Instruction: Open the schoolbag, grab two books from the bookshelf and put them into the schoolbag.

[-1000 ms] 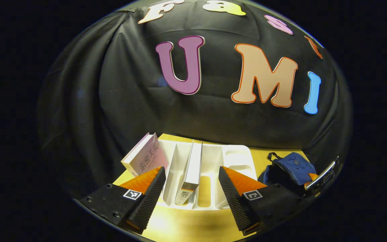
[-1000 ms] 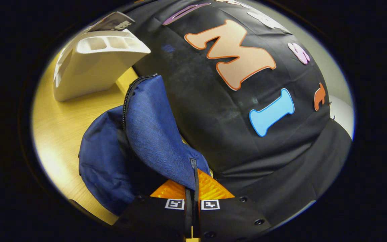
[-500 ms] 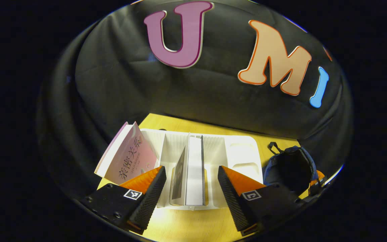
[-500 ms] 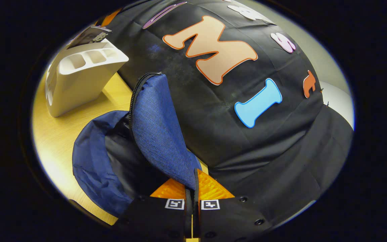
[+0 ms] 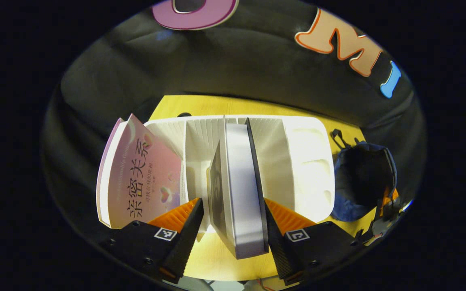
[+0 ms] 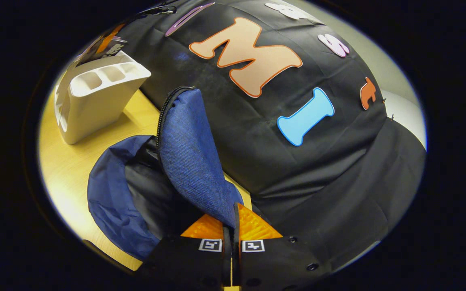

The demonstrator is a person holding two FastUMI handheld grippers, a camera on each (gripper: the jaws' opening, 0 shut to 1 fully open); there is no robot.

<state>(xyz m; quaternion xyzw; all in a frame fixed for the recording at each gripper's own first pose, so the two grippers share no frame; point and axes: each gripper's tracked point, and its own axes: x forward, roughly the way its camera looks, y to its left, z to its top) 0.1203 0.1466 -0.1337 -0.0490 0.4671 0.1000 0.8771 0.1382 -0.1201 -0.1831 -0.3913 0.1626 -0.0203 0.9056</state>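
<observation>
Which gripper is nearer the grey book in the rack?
Left. The left gripper straddles the grey book; the right gripper is off at the schoolbag, clamping its flap.

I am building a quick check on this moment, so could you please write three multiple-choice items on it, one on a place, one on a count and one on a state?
1. Where is the book with the pink cover?
A. Leaning at the outer end of the white bookshelf
B. Inside the schoolbag
C. Flat on the table

2. How many books show at the shelf?
A. One
B. Two
C. Four

3. What state is the blue schoolbag in?
A. Zipped shut
B. Open, its flap pinched up by the right gripper
C. Upside down

Answers: 1 A, it tilts against the shelf's end. 2 B, the pink one plus the grey book between the left gripper's open fingers. 3 B, the dark lining shows.
</observation>
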